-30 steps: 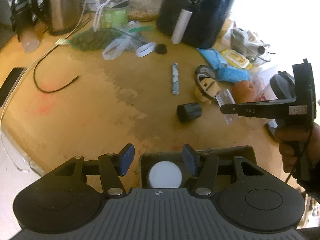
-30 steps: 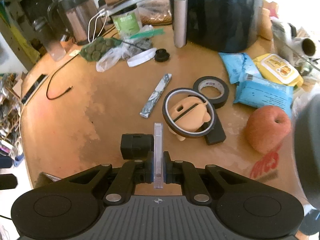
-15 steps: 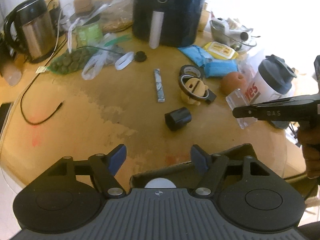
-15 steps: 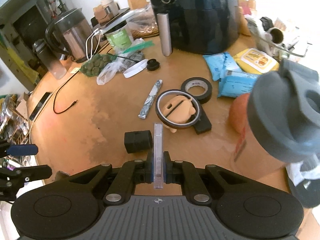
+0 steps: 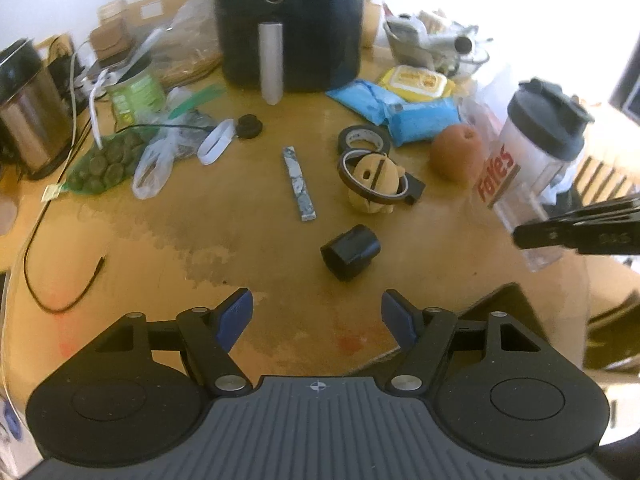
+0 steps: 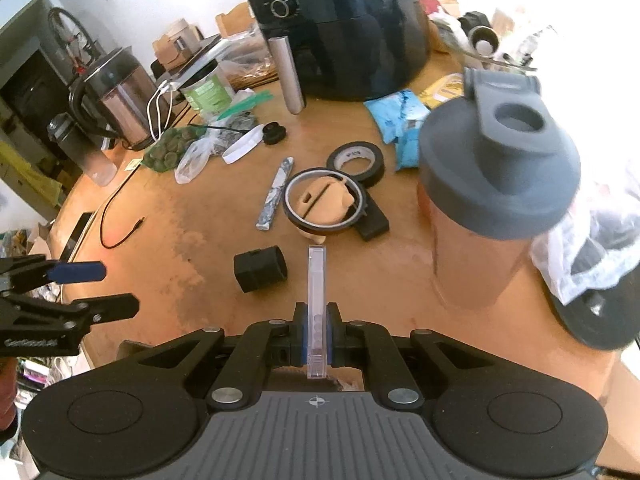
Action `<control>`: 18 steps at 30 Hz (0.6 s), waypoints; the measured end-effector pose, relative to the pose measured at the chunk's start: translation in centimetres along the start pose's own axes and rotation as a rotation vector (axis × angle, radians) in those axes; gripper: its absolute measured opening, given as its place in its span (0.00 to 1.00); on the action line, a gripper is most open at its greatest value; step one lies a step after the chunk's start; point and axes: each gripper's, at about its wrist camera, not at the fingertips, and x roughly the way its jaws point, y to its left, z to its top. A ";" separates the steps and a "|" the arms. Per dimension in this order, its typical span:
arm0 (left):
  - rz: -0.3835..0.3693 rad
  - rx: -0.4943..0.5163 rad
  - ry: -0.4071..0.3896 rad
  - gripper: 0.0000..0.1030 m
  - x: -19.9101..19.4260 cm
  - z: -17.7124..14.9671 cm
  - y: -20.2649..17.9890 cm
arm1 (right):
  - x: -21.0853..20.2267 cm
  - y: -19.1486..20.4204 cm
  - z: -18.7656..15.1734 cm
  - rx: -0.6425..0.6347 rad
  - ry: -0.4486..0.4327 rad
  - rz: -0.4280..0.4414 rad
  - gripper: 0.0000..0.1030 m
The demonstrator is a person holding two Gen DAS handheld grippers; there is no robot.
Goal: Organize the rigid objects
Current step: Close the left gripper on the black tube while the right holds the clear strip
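While clamped, right claw point(image 6: 317, 332) on clear case point(image 6: 317, 280).

Red lettering on the clear shaker bottle point(image 5: 532, 160) with a dark lid reads roughly "Fayes". Labels on the green tub point(image 5: 136, 94) and yellow packet point(image 5: 416, 80) are too blurred to read.

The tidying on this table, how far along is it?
Early. Nothing looks sorted yet. The right gripper is shut on a clear plastic case; the left gripper is open and empty. The black cylinder, tape roll and patterned bar lie loose on the table.
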 end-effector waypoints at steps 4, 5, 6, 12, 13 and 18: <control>0.005 0.087 0.015 0.68 1.5 0.4 -0.5 | -0.5 -0.4 -0.5 0.029 -0.005 -0.004 0.10; 0.007 0.111 0.021 0.68 2.0 0.5 -0.7 | -0.6 -0.4 -0.6 0.034 -0.007 -0.006 0.10; 0.014 0.140 0.029 0.68 2.5 0.6 -0.9 | -0.7 -0.6 -0.6 0.040 -0.009 -0.008 0.10; 0.060 0.327 0.047 0.68 5.5 0.8 -2.8 | -1.2 -1.7 -1.1 0.080 -0.017 -0.035 0.10; 0.063 0.350 0.046 0.68 5.9 0.8 -3.0 | -1.3 -1.9 -1.2 0.087 -0.018 -0.040 0.10; 0.061 0.445 0.059 0.68 8.4 1.4 -4.1 | -1.7 -2.9 -1.7 0.120 -0.023 -0.060 0.10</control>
